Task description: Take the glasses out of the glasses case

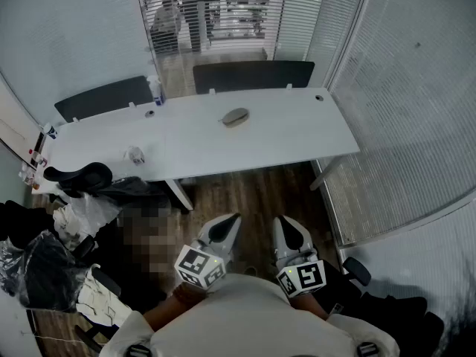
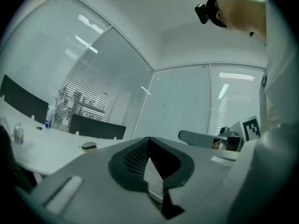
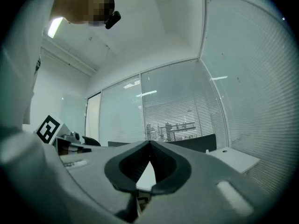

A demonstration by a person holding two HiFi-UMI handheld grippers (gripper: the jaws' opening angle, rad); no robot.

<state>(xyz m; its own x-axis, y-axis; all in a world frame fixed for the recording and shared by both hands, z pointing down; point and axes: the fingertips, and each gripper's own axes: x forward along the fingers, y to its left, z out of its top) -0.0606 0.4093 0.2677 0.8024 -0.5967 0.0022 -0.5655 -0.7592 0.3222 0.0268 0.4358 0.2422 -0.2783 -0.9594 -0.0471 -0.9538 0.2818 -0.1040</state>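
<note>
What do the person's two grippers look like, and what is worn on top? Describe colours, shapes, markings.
Both the left gripper and right gripper are pale grey, tapering to a point, with dark ribbed pads. Each carries a white cube with black square markers. The person wears a light top.

A long white table (image 1: 282, 136) stands on a dark wood floor (image 1: 253, 192), with black chairs (image 1: 253, 74) at its far side and blind-covered glass walls (image 1: 416, 88) around.
</note>
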